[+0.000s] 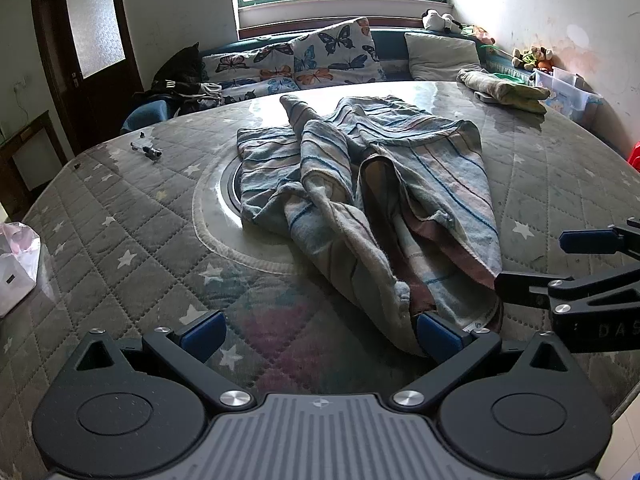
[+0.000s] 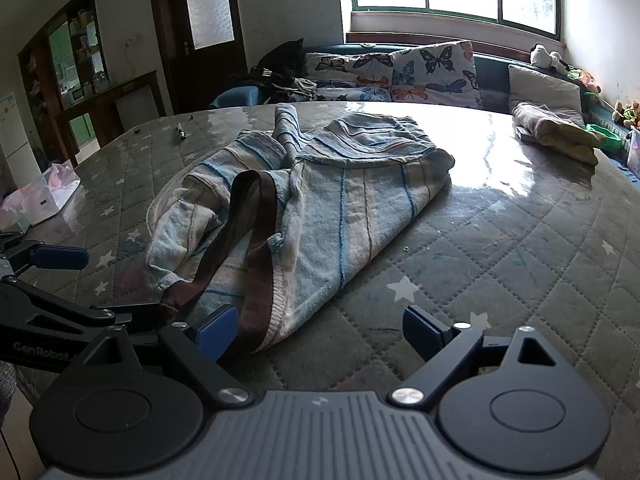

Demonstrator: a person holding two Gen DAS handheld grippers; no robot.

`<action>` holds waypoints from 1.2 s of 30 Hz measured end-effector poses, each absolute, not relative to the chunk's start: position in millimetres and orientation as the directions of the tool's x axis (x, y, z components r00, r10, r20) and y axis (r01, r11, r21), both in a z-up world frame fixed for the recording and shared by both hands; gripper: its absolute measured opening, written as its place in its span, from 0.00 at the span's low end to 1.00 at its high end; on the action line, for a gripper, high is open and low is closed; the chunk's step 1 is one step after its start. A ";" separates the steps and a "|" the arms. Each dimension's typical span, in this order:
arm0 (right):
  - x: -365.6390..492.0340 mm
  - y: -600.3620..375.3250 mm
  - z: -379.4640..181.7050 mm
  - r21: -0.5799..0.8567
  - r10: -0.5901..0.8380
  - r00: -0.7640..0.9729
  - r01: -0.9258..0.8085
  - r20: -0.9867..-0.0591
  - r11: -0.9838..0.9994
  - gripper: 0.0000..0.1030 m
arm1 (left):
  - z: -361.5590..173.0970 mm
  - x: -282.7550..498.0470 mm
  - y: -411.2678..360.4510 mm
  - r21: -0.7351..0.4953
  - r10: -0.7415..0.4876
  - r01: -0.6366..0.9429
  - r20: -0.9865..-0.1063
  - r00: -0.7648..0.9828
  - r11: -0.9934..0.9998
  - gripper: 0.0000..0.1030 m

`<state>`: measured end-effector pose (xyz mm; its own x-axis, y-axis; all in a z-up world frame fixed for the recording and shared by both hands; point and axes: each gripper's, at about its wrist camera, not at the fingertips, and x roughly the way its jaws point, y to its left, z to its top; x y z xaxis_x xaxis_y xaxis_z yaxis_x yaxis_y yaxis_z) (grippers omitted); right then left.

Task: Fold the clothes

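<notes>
Left tongs [image 1: 320,334] agape beside crumpled striped garment [image 1: 400,184], brown waistband [image 2: 256,240] showing.

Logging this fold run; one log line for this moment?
left gripper open | right gripper open | striped garment crumpled, unheld | table

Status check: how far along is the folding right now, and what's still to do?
Possibly done: a folded beige and yellow garment lies at the table's far right. In hand: nothing. The left gripper and right gripper are both open at the near hem of the crumpled blue striped garment, neither one clamped on it. Left: grasp that hem, spread the garment flat on the grey quilted star-print table cover, then fold it.
</notes>
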<state>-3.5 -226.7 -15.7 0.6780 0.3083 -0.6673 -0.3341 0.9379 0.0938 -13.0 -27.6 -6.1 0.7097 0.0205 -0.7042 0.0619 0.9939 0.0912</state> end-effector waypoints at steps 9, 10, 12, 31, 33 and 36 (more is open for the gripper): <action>2.7 -224.7 -13.4 0.095 0.317 0.675 -0.344 -0.667 0.934 0.89 | -4.2 -8.2 -25.3 0.089 0.021 0.059 -0.705 0.709 0.994 1.00; 3.7 -224.6 -12.8 0.095 0.318 0.674 -0.346 -0.667 0.933 0.89 | -3.5 -7.4 -24.9 0.089 0.021 0.058 -0.704 0.710 0.994 1.00; 5.5 -224.0 -11.5 0.093 0.319 0.674 -0.350 -0.666 0.932 0.89 | -2.0 -5.2 -24.0 0.087 0.021 0.056 -0.702 0.712 0.995 1.00; 62.4 -219.9 0.9 0.040 0.298 0.687 -0.365 -0.662 0.930 0.87 | 16.7 48.0 -2.3 0.090 0.047 0.018 -0.665 0.745 0.996 1.00; 70.2 -218.5 2.2 0.032 0.295 0.690 -0.366 -0.661 0.930 0.86 | 18.7 58.8 -0.5 0.088 0.048 0.013 -0.659 0.751 0.996 1.00; 85.7 -215.3 3.3 0.023 0.290 0.692 -0.368 -0.661 0.929 0.84 | 20.8 77.1 1.9 0.080 0.043 0.012 -0.650 0.758 0.997 1.00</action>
<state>85.7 -215.3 3.3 0.6921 0.2904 -0.6608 -0.3682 0.9295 0.0228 77.1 1.9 20.8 0.7585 0.0434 -0.6502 0.0120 0.9967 0.0805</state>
